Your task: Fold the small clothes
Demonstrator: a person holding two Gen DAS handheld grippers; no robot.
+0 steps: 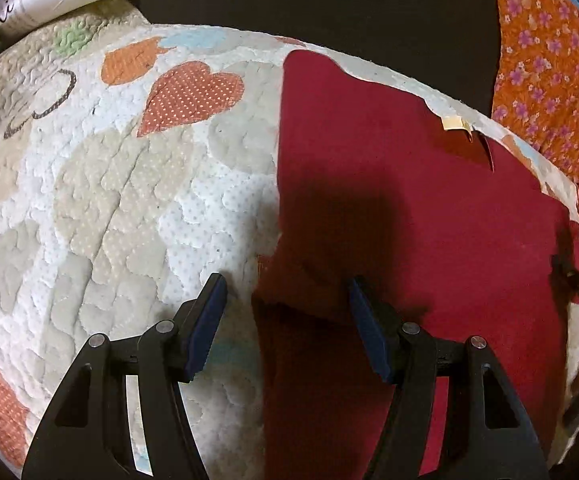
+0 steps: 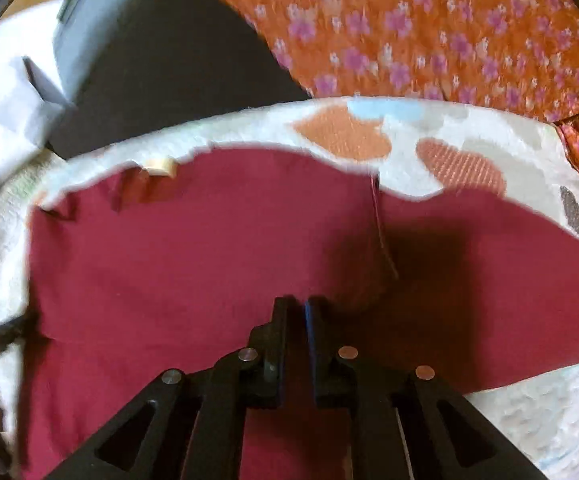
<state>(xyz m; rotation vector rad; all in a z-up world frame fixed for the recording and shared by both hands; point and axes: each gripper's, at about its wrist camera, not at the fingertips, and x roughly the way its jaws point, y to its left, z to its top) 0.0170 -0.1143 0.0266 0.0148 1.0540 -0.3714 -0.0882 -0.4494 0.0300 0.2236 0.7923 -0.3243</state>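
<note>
Lying flat on a patchwork quilt [image 1: 129, 184], the dark red garment [image 1: 409, 208] spreads out ahead of both tongs. The left tongs [image 1: 285, 296] are spread wide apart, straddling the garment's left edge: one blue pad [image 1: 209, 320] sits over bare quilt, the other over red cloth, nothing pinched. The right tongs [image 2: 296, 308] look clenched, just a thin slit between the fingers, tips down at the middle of the cloth; can't tell if any fabric is actually caught in there. A cream label [image 1: 455, 123] shows at the far hem. An orange floral fabric [image 2: 409, 28] lies beyond the quilt, next to a dark flat panel [image 1: 329, 8].
</note>
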